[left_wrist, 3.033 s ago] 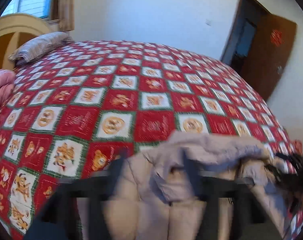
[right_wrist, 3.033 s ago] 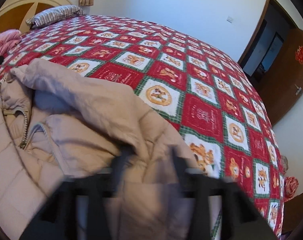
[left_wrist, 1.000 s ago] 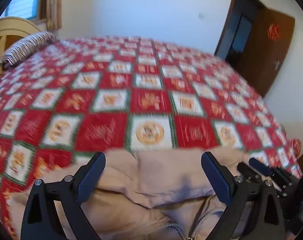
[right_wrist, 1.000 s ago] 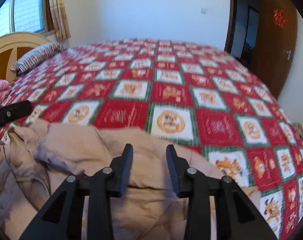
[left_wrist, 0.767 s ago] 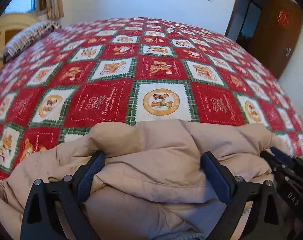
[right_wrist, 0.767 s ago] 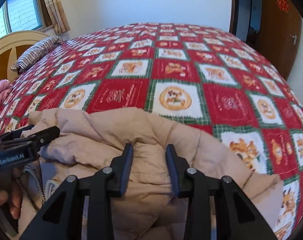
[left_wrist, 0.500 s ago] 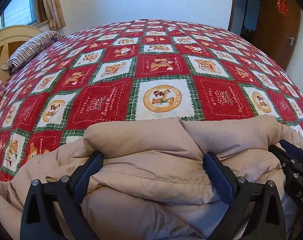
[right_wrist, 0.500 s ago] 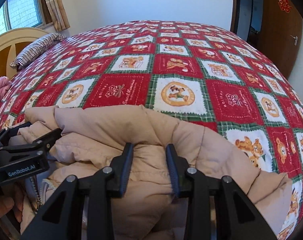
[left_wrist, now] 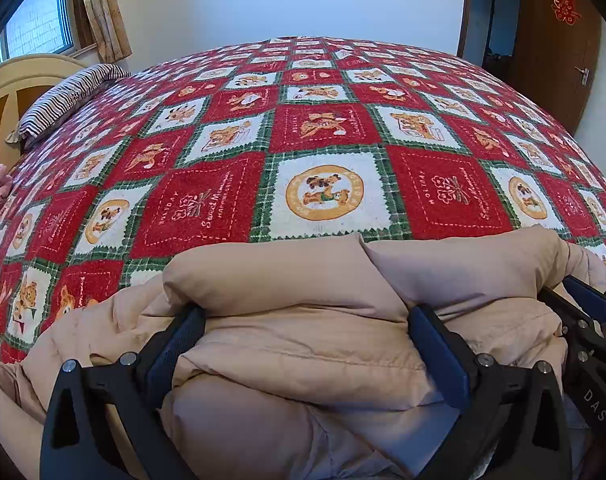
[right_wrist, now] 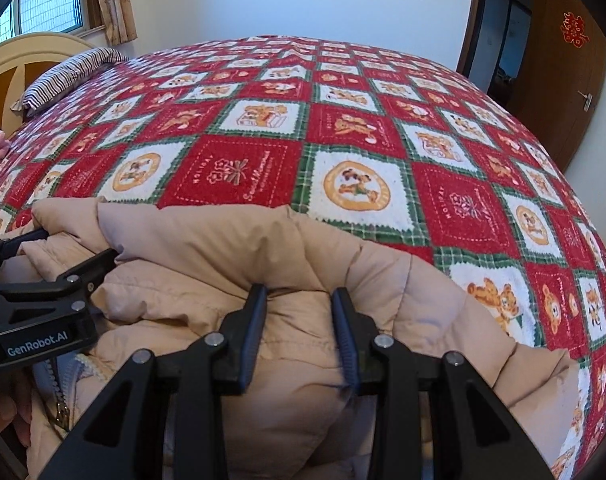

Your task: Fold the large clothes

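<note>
Left wrist view: the beige puffer jacket (left_wrist: 303,344) lies bunched at the near edge of the red patchwork bedspread (left_wrist: 323,140), its lower part cut off. The left gripper (left_wrist: 305,320) stands wide, a thick fold between its fingers; whether they clamp it I cannot tell.

Right wrist view: the right gripper (right_wrist: 299,304) stands partly closed around a fold; pad contact unclear. The zipper (right_wrist: 59,396) is half hidden. The jacket's folded edge runs left to right.

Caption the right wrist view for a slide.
Right gripper pinches a fold of the beige puffer jacket on the red patchwork bedspread; left gripper beside it.
</note>
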### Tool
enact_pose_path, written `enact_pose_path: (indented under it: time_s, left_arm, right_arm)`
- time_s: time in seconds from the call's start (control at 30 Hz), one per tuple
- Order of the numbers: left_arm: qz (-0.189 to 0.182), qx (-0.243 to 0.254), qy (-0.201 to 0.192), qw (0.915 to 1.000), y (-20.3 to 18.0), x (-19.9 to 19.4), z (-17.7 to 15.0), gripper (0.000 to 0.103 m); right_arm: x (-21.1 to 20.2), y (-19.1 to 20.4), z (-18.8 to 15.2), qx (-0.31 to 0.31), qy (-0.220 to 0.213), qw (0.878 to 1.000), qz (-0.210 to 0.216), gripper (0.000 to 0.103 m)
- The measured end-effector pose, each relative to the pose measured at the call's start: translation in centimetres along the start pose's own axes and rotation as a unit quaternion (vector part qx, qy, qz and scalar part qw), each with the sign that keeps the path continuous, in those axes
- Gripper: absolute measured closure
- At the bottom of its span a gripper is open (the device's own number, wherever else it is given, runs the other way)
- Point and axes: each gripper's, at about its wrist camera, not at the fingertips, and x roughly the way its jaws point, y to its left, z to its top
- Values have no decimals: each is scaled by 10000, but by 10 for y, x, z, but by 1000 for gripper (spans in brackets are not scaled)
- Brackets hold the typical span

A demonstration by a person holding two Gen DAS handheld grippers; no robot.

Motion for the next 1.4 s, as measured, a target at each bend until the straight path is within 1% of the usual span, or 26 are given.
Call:
enact_pose_path:
  time_s: [0.7,0.8,0.83,0.87,0.9,0.93,0.97,1.0,1.07,1.13,1.17,1.23,1.33,1.37,1.4]
  left_arm:
    - [216,166,35,9996,-8,5,1,1]
    - [86,128,159,9998,-3,-1,8,1]
    - [60,114,179,9998,0,-9,11,1]
    - [33,90,119,9999,5,-23,13,1]
    - [-36,83,0,10000,9,-38,14,1]
    - [-101,92,-183,9997,16,-60,14,1]
    - [-128,94,-284,9995,22,-75,12,1]
    - [-174,101,-332,9992,30,-93,7,1]
    - [-280,115,-326,9990,45,-119,-8,1]
    - [-327,154,-306,9989,60,-142,-38,1]
    - [-312,195,-272,9990,64,-149,-55,1]
    - [-142,296,-187,9993,73,-158,-92,1]
    - [39,436,36,9990,81,-161,-140,1]
    - [80,386,57,9992,86,-165,-156,1]
    - [71,294,27,9995,91,-171,-165,1]
  right_arm:
    - [3,4,0,-63,41,9999,-114,65]
    - [1,7,3,-116,80,9998,-148,65]
    - [-2,3,5,-103,101,9999,-72,64]
    - [-7,0,7,-74,102,9999,-27,55]
    - [-18,-8,7,61,46,10000,-3,49]
    - [-28,-15,6,221,-33,9997,105,41]
    - [-43,-24,3,390,-128,9988,283,40]
    - [-55,-31,-2,457,-161,9981,368,40]
    - [-80,-41,-16,473,-172,9979,400,39]
    - [-98,-48,-38,496,-54,9983,317,37]
    - [-105,-52,-54,521,38,9983,260,37]
    - [-118,-58,-88,572,217,9979,226,37]
    - [-137,-63,-127,553,225,9982,87,37]
    - [-141,-66,-135,584,244,9980,72,36]
    - [-146,-68,-142,664,272,9974,106,35]
